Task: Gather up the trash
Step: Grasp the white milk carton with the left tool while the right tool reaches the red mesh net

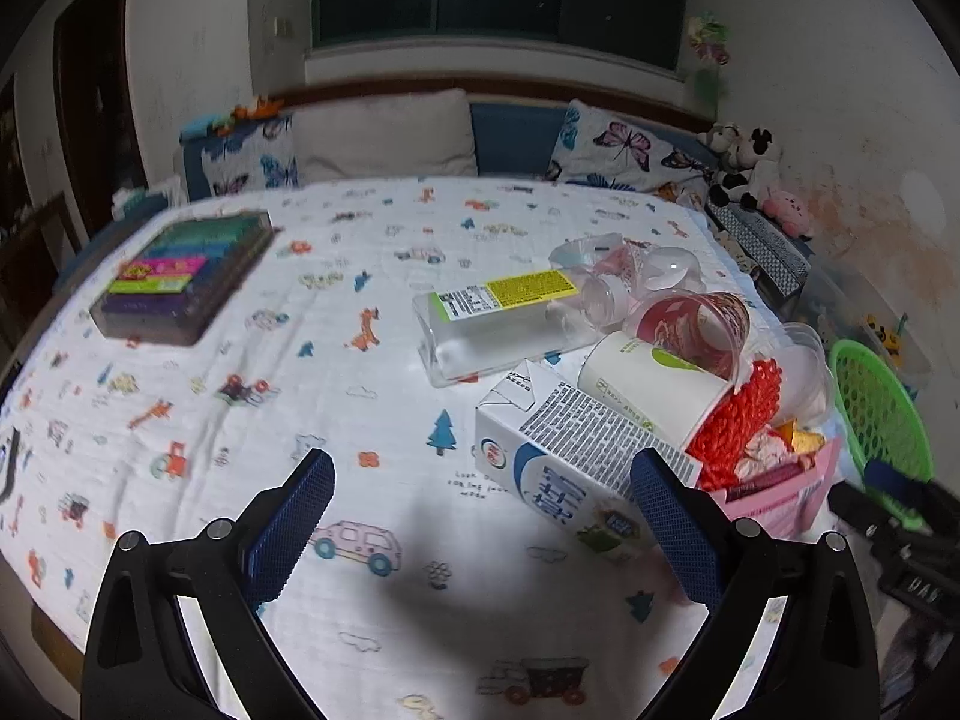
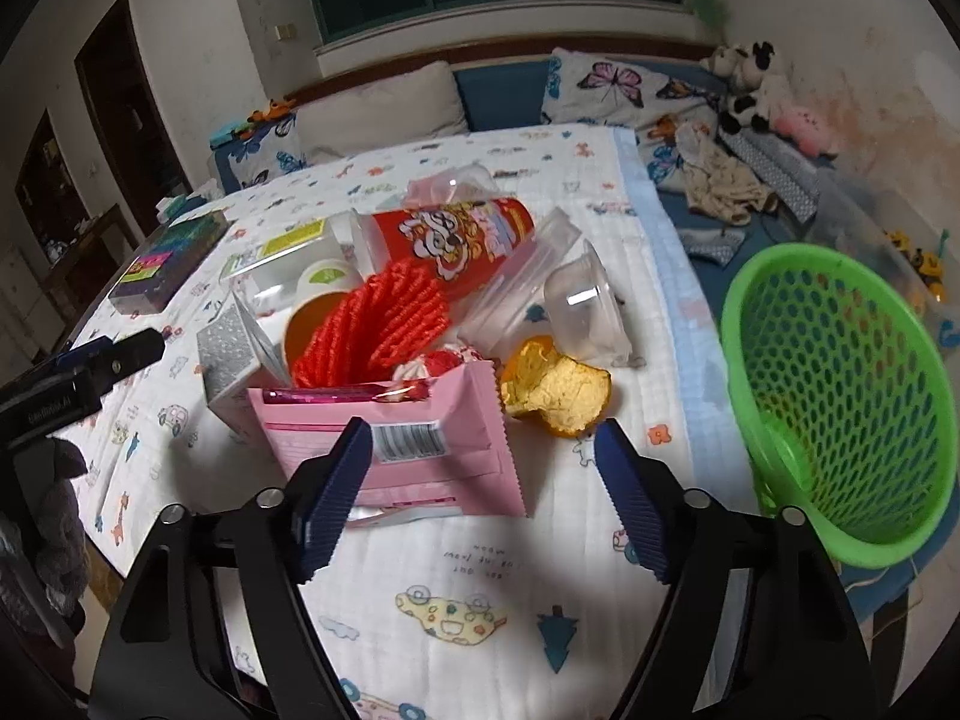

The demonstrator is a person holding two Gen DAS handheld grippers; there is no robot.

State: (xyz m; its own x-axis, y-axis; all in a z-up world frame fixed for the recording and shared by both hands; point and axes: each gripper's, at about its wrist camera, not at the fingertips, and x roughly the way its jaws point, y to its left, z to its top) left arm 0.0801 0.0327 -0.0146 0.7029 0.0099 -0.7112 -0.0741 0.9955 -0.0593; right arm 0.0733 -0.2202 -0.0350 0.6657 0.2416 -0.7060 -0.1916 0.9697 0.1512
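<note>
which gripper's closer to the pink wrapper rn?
Right. The right gripper is open just in front of the pink wrapper, its left finger overlapping it. The left gripper sits off to the wrapper's left, by the milk carton.

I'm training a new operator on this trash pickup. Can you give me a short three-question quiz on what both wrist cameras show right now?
1. True or false: the right gripper is shut on the pink wrapper.
2. Which lies nearest the green basket? A) milk carton B) orange peel C) colourful box
3. Fill in: the clear bottle with the yellow label is lying on its ____.

Key
1. False: both its jaws stand open, the wrapper just ahead of them.
2. B.
3. Side. The left gripper is open too, its right finger in front of the milk carton.
</note>
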